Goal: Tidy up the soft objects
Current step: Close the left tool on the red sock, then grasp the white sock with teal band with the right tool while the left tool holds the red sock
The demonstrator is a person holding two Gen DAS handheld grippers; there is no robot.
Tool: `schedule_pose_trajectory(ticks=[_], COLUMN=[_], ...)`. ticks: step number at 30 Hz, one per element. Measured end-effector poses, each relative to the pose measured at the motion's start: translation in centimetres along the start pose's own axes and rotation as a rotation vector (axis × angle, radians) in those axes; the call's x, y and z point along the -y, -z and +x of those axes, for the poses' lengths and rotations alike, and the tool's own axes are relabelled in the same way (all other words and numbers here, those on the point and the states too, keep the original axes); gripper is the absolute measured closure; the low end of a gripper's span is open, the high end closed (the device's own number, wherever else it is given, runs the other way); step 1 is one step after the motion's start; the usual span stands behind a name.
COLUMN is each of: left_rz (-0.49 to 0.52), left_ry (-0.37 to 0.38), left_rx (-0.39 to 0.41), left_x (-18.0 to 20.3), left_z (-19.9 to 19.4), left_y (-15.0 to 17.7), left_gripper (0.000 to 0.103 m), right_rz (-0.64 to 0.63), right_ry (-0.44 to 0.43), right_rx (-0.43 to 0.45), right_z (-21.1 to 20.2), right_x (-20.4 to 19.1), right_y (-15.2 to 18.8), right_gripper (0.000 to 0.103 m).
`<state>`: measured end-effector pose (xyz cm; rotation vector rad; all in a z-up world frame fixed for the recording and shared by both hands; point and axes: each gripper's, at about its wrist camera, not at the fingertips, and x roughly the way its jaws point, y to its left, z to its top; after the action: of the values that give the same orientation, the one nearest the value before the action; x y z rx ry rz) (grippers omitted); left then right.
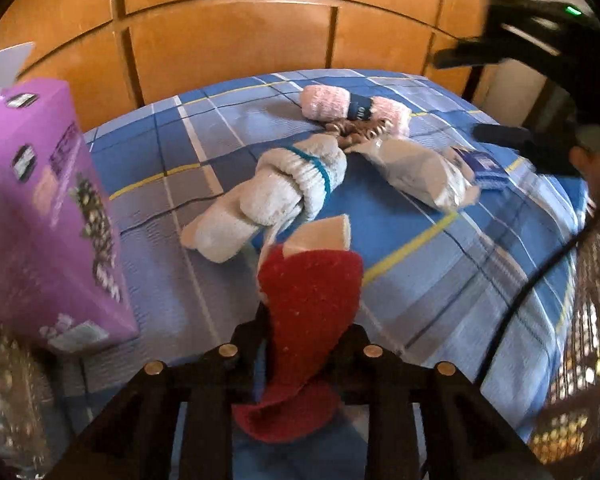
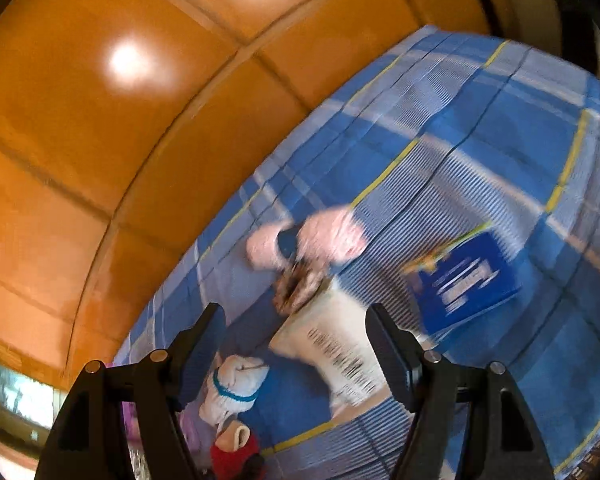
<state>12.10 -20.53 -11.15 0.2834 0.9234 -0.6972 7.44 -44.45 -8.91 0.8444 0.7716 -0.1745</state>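
A red sock with a cream toe hangs lifted over the blue checked bed, pinched between the pads of my left gripper. Just beyond it lies a white rolled sock bundle with a teal band. Farther back are a pink fluffy sock pair and a brown frilly item. My right gripper hovers open above a white plastic packet, with nothing between its fingers. From that side I also see the pink pair, the white bundle and the red sock.
A purple cardboard box stands at the bed's left edge. A blue booklet lies right of the white packet. Orange wooden wardrobe panels rise behind the bed. A black cable runs down the right side.
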Motion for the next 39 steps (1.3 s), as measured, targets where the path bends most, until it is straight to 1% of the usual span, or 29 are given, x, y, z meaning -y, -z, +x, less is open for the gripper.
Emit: schedule_pose_trajectory(ticks=[1, 2, 4, 6, 7, 9, 10, 12, 15, 16, 18, 19, 21, 23, 25, 26, 27, 29, 31, 33, 36, 39], left_rz=[0.039, 0.049, 0.035, 0.034, 0.039, 0.059, 0.065, 0.06, 0.047, 0.045, 0.043, 0.041, 0.039, 0.032, 0.02, 0.012, 0.005, -0.009, -0.013, -0.003, 0.01, 0.023], left_ry=[-0.001, 0.002, 0.023, 0.019, 0.014, -0.003, -0.007, -0.009, -0.005, -0.005, -0.005, -0.005, -0.002, 0.005, 0.015, 0.022, 0.028, 0.047, 0.061, 0.072, 0.084, 0.077], left_rx=[0.017, 0.023, 0.027, 0.03, 0.034, 0.052, 0.057, 0.065, 0.073, 0.077, 0.084, 0.086, 0.089, 0.093, 0.095, 0.097, 0.097, 0.095, 0.092, 0.084, 0.059, 0.042], left_x=[0.1, 0.1, -0.3, -0.5, -0.5, -0.2, -0.1, -0.2, -0.4, -0.4, -0.3, -0.3, -0.3, -0.5, -0.7, -0.9, -1.0, -1.1, -1.2, -1.0, -0.6, -0.5], left_z=[-0.2, -0.4, -0.7, -0.8, -0.9, -1.4, -1.6, -1.7, -1.7, -1.7, -1.9, -2.0, -2.2, -2.4, -2.6, -2.7, -2.7, -2.7, -2.7, -2.7, -2.7, -2.6], left_y=[0.5, 0.7, 1.0, 1.1, 1.3, 2.0, 2.3, 2.6, 2.7, 2.8, 3.0, 3.2, 3.5, 3.8, 4.1, 4.2, 4.2, 4.2, 4.2, 4.1, 3.7, 3.2], left_gripper=[0.074, 0.074, 0.076, 0.077, 0.077, 0.076, 0.076, 0.076, 0.076, 0.076, 0.076, 0.076, 0.076, 0.076, 0.076, 0.076, 0.075, 0.072, 0.069, 0.06, 0.051, 0.049], right_rz=[-0.021, -0.038, -0.088, -0.14, -0.146, -0.114, -0.099, -0.11, -0.068, -0.074, -0.163, -0.212, -0.346, -0.363, -0.385, -0.384, -0.369, -0.334, -0.361, -0.362, -0.344, -0.337], right_ry=[-0.028, -0.055, -0.102, -0.115, -0.134, -0.178, -0.178, -0.148, -0.16, -0.143, -0.081, -0.058, 0.005, 0.04, 0.107, 0.126, 0.128, 0.114, 0.128, 0.128, 0.109, 0.107], right_rx=[-0.048, -0.093, -0.207, -0.266, -0.302, -0.391, -0.426, -0.453, -0.525, -0.526, -0.504, -0.494, -0.438, -0.386, -0.324, -0.318, -0.341, -0.34, -0.337, -0.335, -0.342, -0.347], right_z=[0.7, 1.4, 3.0, 3.9, 4.4, 5.6, 6.2, 7.0, 8.7, 9.1, 10.1, 10.3, 10.4, 10.4, 10.0, 10.1, 10.4, 10.4, 10.4, 10.5, 10.4, 10.8], right_x=[-0.5, -0.9, -2.1, -3.1, -3.4, -3.4, -3.5, -4.0, -4.4, -4.7, -5.9, -6.6, -8.1, -8.1, -7.6, -7.2, -6.7, -6.1, -6.2, -6.3, -6.0, -6.1], right_y=[0.3, 0.7, 1.7, 2.5, 2.9, 3.7, 4.1, 4.6, 5.4, 5.6, 6.1, 6.3, 6.4, 5.9, 5.1, 4.8, 4.5, 4.2, 4.5, 4.6, 4.5, 4.4], right_gripper=[0.029, 0.029, 0.029, 0.029, 0.029, 0.029, 0.029, 0.029, 0.029, 0.029, 0.03, 0.038, 0.064, 0.065, 0.066, 0.066, 0.066, 0.066, 0.066, 0.065, 0.063, 0.063])
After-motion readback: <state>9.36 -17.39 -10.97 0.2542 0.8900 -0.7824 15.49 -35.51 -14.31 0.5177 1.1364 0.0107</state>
